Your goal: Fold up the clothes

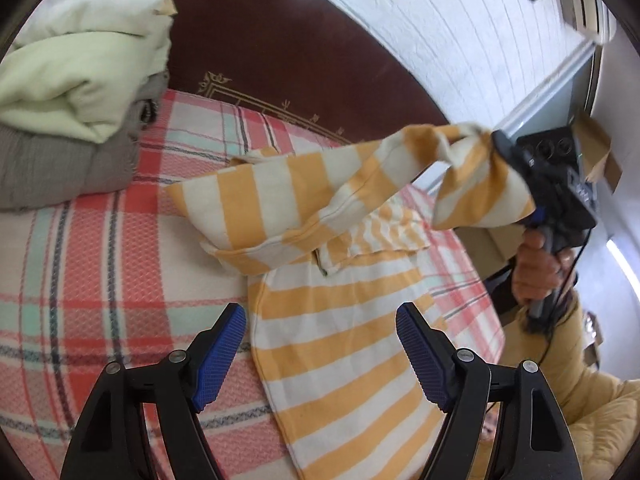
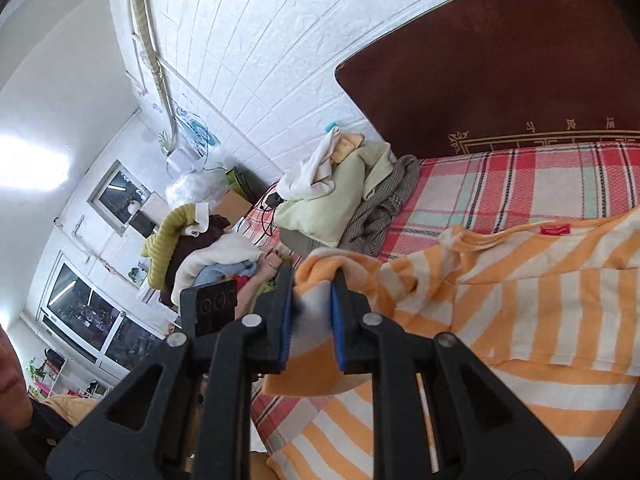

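Right wrist view shows the right gripper [image 2: 310, 320] clamped on a lifted bunch of the orange-and-white striped cotton garment [image 2: 520, 320] on the plaid-covered bed [image 2: 520, 184]; the left gripper [image 1: 320, 356] hangs wide and empty over its near part; a fold seems under way, so next the raised part likely needs carrying across and laying flat.

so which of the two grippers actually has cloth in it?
The right gripper: its blue pads are clamped on a bunched part of the orange-and-white striped garment, lifted off the plaid bedspread. The left gripper is open, nothing between its fingers.
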Demonstrator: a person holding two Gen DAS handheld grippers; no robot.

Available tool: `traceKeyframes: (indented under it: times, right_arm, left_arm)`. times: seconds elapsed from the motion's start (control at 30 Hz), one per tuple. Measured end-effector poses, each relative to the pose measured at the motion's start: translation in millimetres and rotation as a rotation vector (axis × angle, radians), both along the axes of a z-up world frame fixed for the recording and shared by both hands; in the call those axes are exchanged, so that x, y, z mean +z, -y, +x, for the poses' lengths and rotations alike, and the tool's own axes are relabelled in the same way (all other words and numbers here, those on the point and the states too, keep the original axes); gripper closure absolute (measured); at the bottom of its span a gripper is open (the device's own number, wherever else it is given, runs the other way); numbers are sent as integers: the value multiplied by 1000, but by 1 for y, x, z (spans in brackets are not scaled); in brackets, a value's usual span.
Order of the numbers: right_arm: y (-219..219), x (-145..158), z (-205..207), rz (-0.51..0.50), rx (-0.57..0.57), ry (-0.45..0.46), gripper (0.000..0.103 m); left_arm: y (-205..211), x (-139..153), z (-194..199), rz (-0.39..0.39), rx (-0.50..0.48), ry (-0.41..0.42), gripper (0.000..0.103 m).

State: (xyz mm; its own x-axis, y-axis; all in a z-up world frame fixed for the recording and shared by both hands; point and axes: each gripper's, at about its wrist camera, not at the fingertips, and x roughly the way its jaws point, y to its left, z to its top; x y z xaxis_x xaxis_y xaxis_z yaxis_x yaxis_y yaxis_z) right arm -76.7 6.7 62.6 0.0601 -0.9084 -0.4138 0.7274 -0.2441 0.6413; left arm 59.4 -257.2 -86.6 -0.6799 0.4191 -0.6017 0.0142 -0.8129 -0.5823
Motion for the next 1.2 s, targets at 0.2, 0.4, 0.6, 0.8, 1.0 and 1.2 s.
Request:
traceKeyframes:
  times: [0.2, 0.4, 0.6, 0.8, 1.0, 1.2]
  right_arm:
    - [-38, -14, -24, 70, -57, 14, 84]
    - [-79, -47, -58, 122, -153, 80, 84]
    - [-108, -107, -93, 266, -275, 188, 83]
    - [-131, -132, -95, 324, -366, 172, 27]
    - [-128, -139, -70, 378, -315, 40, 33]
    - [-136, -144, -77, 396, -349, 13, 91]
  left_arm:
    - [-25, -11, -41, -214, 20, 73, 24]
    - [-39, -16, -70, -353, 18, 110, 24]
    - [-46, -15, -85, -369, 5, 114, 24]
    - [-40, -21, -102, -356, 35, 150, 24]
    - [-33, -35, -111, -340, 62, 201, 24]
    - [-37, -40, -108, -339, 59, 215, 24]
